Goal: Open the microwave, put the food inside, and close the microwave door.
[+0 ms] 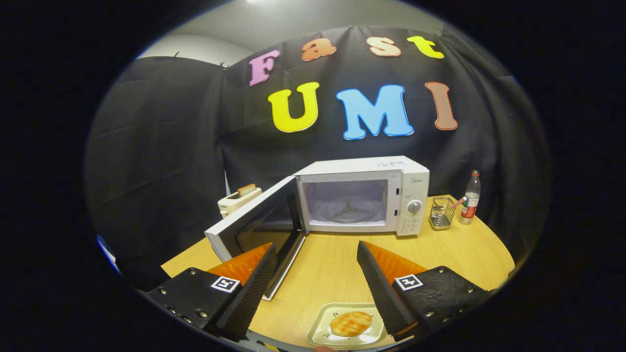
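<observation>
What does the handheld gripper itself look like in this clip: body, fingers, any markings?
The gripper has two wedge-shaped fingers tapering to narrow tips, with ribbed inner faces. Each sits on a black textured block fixed with small screws, and each block carries a square black-and-white tag. No cables or sleeve in sight. The fingers are spread open.

Near corner of plate (pixel 323 336) behind one finger (pixel 386 293).

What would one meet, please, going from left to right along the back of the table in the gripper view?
Toaster → open microwave door → microwave → wire holder → bottle. Nearer, the plate of food lies between the open fingers of the hand-held gripper.
</observation>
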